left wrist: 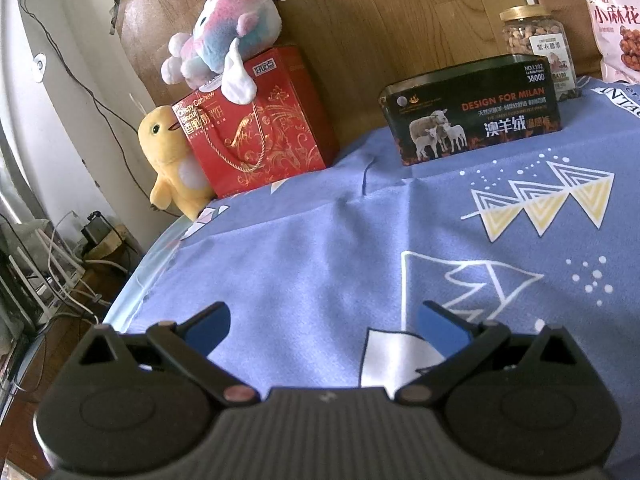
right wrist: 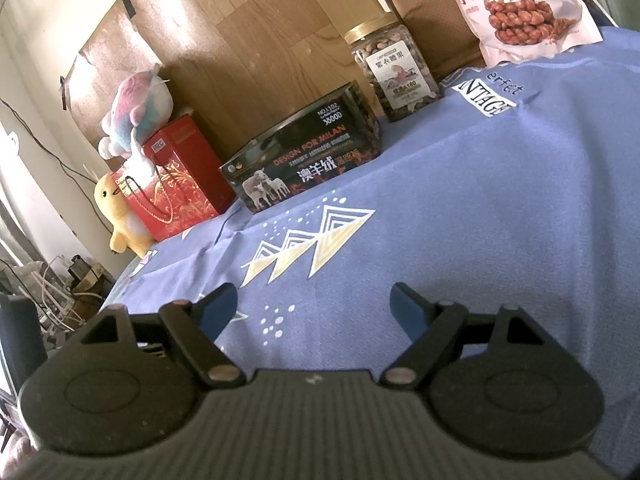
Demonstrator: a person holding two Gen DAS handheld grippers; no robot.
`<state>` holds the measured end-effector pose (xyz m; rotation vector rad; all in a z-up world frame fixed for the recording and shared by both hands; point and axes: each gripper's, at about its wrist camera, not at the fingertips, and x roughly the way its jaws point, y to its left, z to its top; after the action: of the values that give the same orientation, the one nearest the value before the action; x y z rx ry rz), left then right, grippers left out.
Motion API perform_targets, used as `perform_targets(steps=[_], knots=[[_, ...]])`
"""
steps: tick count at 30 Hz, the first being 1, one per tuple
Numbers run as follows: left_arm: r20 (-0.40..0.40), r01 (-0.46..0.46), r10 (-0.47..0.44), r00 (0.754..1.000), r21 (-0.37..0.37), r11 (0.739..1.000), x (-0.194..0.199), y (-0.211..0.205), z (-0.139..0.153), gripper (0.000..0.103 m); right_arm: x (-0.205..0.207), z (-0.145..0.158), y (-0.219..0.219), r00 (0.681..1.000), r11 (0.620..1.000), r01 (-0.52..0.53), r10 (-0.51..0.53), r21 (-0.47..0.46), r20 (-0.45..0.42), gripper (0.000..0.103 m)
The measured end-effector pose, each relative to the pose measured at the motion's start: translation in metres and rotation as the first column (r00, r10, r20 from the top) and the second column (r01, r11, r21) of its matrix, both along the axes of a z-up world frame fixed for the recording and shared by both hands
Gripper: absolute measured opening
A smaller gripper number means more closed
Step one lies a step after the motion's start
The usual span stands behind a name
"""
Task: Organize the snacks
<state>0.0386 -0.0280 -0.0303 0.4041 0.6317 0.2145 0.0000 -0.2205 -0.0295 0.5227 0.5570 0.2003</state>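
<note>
My left gripper and right gripper, jaws wide and empty, above the desk; black box at far edge.

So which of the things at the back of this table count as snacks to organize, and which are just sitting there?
For the job:
pink bag of fried dough twists
gold-lidded clear jar of nuts
red cashew-biscuit gift bag with gold cord handle

Lying about:
black open tin printed with sheep
yellow plush chick
pink-and-blue plush toy

Both grippers are open and empty.
</note>
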Motion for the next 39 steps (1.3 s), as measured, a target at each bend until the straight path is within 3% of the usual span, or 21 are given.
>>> perform_targets(steps=[39], knots=[[-0.006,0.014,-0.014,1.000,-0.010,1.000,-0.0016,0.0001,0.0013,0.103,-0.0011,0.0017,-0.0012,1.000,1.000,0.000,0.000,-0.002,0.008,0.086]])
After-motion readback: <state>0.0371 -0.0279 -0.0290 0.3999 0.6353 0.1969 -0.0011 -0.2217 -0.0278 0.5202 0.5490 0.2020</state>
